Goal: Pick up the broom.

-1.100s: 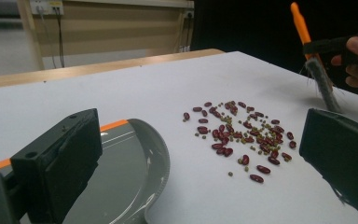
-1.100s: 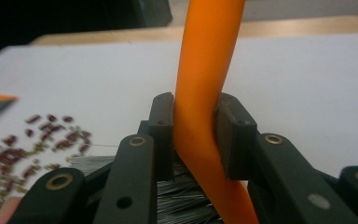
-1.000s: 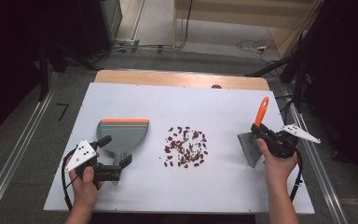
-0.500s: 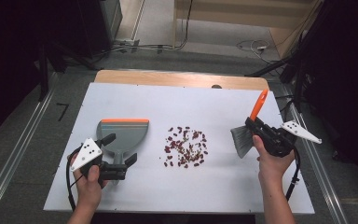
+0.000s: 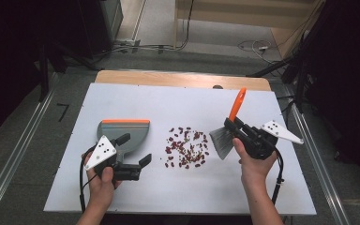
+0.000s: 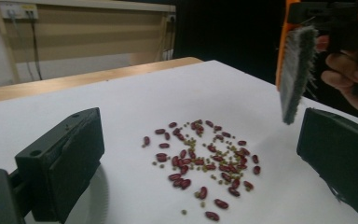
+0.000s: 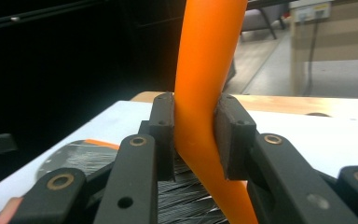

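Observation:
A pile of red beans with small green ones lies mid-table. A grey dustpan with an orange rim lies to its left. My left gripper hovers just in front of the dustpan, open, with nothing between its fingers. In the left gripper view it faces the beans and the brush bristles beyond. My right gripper is shut on the orange handle of a brush, whose grey bristles hang tilted just right of the beans. Both pads press on the handle.
The white tabletop has bare room around the beans. A wooden strip runs along its far edge. Metal rails flank the table on the floor. Cables trail from both grippers toward the near edge.
My right gripper has carried the brush left, up to the right side of the beans. My left gripper has shifted right, from the dustpan's near side toward the beans.

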Demonstrator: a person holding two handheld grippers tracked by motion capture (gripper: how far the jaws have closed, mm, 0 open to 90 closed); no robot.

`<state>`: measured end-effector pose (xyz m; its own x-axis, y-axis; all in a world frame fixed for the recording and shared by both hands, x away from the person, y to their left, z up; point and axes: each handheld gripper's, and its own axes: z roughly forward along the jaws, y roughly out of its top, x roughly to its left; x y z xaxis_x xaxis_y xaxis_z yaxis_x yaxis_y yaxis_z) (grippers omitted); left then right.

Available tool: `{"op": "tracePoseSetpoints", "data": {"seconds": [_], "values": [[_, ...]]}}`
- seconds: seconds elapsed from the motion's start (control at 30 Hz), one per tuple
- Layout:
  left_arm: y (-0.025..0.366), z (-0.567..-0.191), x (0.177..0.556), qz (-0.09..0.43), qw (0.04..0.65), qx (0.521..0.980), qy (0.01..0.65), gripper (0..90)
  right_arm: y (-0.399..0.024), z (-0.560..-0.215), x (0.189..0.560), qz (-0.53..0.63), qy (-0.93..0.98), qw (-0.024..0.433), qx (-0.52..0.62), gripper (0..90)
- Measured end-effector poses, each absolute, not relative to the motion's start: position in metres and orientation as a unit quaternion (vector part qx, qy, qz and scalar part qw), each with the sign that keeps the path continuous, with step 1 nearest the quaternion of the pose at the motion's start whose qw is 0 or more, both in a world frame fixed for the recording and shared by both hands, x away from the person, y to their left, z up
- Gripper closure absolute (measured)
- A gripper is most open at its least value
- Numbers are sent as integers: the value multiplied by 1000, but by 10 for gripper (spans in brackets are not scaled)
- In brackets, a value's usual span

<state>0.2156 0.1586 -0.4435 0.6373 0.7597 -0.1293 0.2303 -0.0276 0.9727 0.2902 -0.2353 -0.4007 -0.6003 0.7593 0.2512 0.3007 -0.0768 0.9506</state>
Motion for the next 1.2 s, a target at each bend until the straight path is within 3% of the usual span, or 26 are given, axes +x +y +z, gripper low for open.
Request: {"op": "tracePoseSetpoints", "data": {"seconds": [0.53,1.07,1.2], "values": [[116,-445,213,167,606,703,333,11,-180,-400,269,622,672,168,366,692],[85,-452,208,148,587,717,346,95,-144,-403,251,627,685,147,340,692],[78,-454,206,156,578,722,347,157,-136,-404,246,629,689,142,331,692]]}}
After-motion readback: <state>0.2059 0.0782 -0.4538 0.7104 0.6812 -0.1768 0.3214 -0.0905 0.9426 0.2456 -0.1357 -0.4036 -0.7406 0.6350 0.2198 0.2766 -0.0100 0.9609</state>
